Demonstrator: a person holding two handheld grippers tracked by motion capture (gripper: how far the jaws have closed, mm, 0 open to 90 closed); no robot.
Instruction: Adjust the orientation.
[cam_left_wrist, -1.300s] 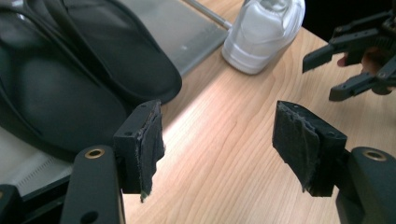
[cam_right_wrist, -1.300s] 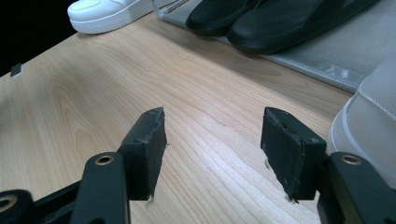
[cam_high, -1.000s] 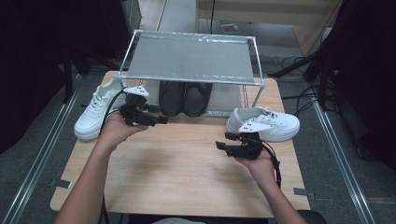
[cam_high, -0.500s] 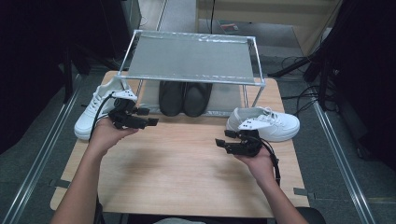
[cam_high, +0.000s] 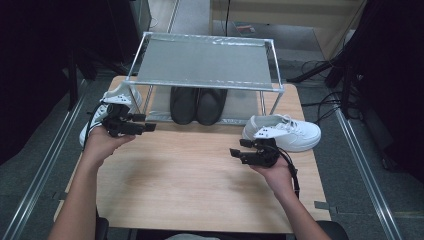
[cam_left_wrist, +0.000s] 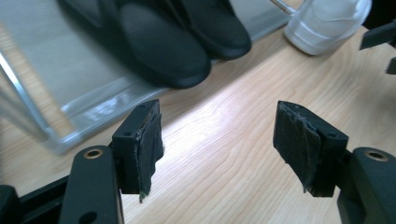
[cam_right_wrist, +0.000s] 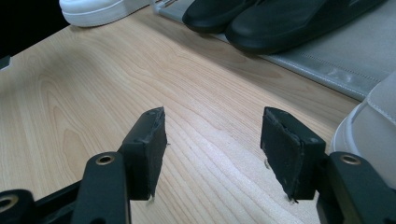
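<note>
My left gripper (cam_high: 149, 127) is held over the table's left side, jaws open and empty, just right of a white sneaker (cam_high: 107, 111) at the left edge. In the left gripper view its open gripper (cam_left_wrist: 219, 149) faces the pair of black shoes (cam_left_wrist: 187, 42) on the rack's lower shelf. My right gripper (cam_high: 235, 151) hovers open and empty at the right, in front of the second white sneaker (cam_high: 285, 132). In the right gripper view the gripper (cam_right_wrist: 212, 149) points across bare wood, with that sneaker (cam_right_wrist: 373, 130) close at its right.
A metal two-tier shoe rack (cam_high: 205, 62) stands at the table's back, black shoes (cam_high: 197, 104) on its lower shelf. The wooden table (cam_high: 200, 185) is bare between the hands. Dark floor and cables surround the table.
My left hand has drifted left and a little toward the table's left edge, nearer the left sneaker. The right hand has stayed put, and both grippers remain open.
</note>
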